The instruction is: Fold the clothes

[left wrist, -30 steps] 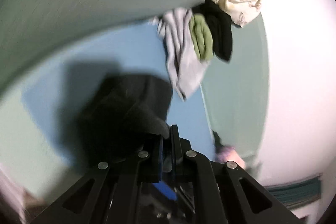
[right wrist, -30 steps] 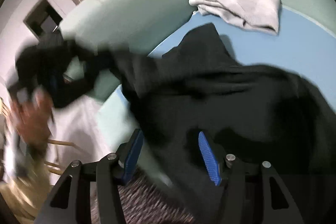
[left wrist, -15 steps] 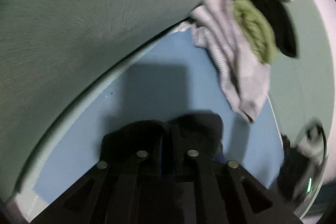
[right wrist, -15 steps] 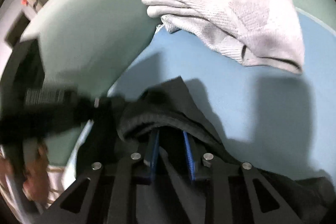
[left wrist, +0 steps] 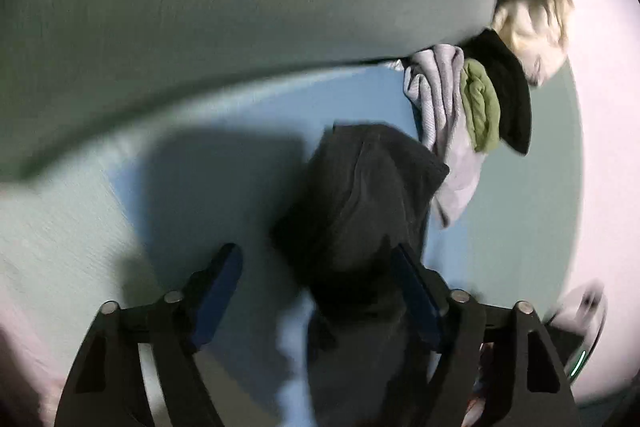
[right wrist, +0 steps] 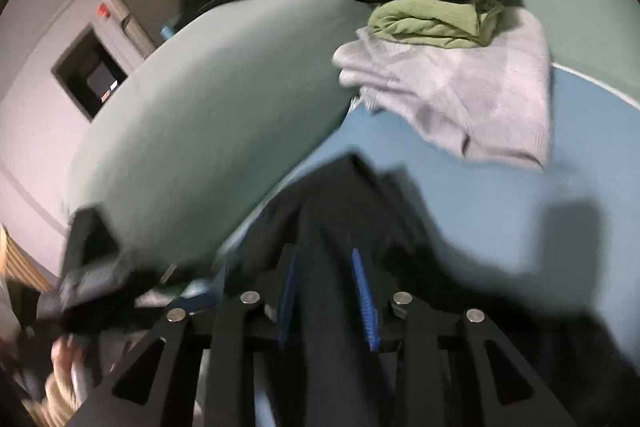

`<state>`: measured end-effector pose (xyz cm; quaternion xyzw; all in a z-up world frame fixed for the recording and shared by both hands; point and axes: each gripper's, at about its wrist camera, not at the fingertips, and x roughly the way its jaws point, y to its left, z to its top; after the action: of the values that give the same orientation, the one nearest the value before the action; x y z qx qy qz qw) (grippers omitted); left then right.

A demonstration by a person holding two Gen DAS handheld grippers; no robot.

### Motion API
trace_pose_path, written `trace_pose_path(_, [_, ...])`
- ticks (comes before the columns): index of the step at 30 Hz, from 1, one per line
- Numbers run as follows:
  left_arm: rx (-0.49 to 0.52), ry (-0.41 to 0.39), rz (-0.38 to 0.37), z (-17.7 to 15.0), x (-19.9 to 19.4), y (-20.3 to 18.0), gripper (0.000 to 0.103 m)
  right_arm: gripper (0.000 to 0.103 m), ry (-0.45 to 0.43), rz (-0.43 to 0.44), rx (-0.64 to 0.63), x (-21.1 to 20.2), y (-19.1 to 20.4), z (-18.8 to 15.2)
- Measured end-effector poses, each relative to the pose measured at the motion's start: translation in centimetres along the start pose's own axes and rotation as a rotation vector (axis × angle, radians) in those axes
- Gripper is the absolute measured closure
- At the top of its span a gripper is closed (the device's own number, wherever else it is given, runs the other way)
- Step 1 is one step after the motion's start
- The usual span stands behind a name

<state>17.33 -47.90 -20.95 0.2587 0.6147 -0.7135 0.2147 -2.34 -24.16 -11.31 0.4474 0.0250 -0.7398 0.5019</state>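
Left hand-held gripper (left wrist: 316,283) is standing with its blue-padded jaws spread wide at the bottom of the left wrist view, and the dark charcoal fabric garment (left wrist: 360,195) is lying bunched between them, leaning against the right finger. Whether the left finger is touching the cloth cannot be told. Right hand-held gripper (right wrist: 326,291) is sitting at the lower centre of its view with its jaws drawn narrow, pinching a fold of the same dark garment (right wrist: 332,227) that is running up from between the pads.

Filling the upper left of both views, the pale green cushioned surface (left wrist: 240,7) is curving over the light blue sheet (left wrist: 224,115) on which the garment is resting. In the upper right of the left wrist view, a folded stack is lying just beside the garment: a light grey knitted top (left wrist: 440,107) at the bottom, a folded olive green cloth (left wrist: 480,107) on it, and a folded black cloth (left wrist: 508,87) uppermost.
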Motion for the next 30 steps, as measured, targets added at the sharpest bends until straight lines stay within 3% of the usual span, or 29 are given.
trace_pose_path(1, [0.012,-0.018,-0.014,-0.2,0.2,-0.1,0.053,0.061,0.001,-0.005,0.015,-1.1,-0.4,-1.7])
trace_pose_path(2, [0.042,-0.013,-0.016,-0.2,0.8,-0.4,0.084,0.059,0.005,-0.006,0.045,-2.7,-1.2,-3.7])
trace_pose_path(3, [0.063,0.001,0.002,-0.1,1.4,-0.9,0.091,0.059,0.009,-0.001,0.075,-4.0,-2.2,-5.2])
trace_pose_path(5, [0.185,-0.025,0.086,0.7,1.1,-2.7,0.094,0.053,0.018,-0.037,0.161,-6.9,-4.7,-8.2])
trace_pose_path(8, [0.467,-0.107,0.255,2.1,-0.2,-6.4,0.095,0.051,0.039,-0.214,0.33,-12.9,-9.1,-13.8])
trace_pose_path(12, [0.67,-0.018,0.466,2.5,2.0,-7.8,0.094,0.051,0.048,-0.394,0.595,-20.2,-14.1,-21.2])
trace_pose_path(15, [0.763,-0.016,0.6,1.0,2.9,-8.4,0.088,0.051,0.001,-0.428,0.708,-23.4,-15.3,-24.1])
trace_pose_path(17, [0.824,-0.015,0.689,0.0,3.4,-8.8,0.082,0.05,-0.03,-0.418,0.693,-23.8,-15.0,-23.6])
trace_pose_path(19, [0.752,-0.039,0.703,0.2,2.1,-8.4,0.068,0.049,-0.056,-0.408,0.655,-23.8,-14.7,-22.7])
trace_pose_path(21, [0.661,-0.086,0.701,0.6,-0.3,-7.9,0.043,0.049,-0.061,-0.401,0.57,-22.7,-14.3,-20.5])
trace_pose_path(22, [0.618,-0.123,0.7,0.7,-1.7,-7.7,0.039,0.05,-0.063,-0.39,0.526,-22.0,-14.2,-19.3])
trace_pose_path(24, [0.57,-0.193,0.668,0.1,-4.0,-8.1,0.037,0.051,-0.067,-0.36,0.443,-19.6,-13.9,-16.3])
trace_pose_path(27, [0.694,-0.128,0.543,-2.4,-3.9,-10.2,0.037,0.055,-0.052,-0.315,0.365,-14.3,-13.6,-11.6])
trace_pose_path(30, [0.786,-0.08,0.546,-4.2,-1.2,-10.8,0.043,0.063,0.019,-0.321,0.36,-9.1,-14.7,-7.8])
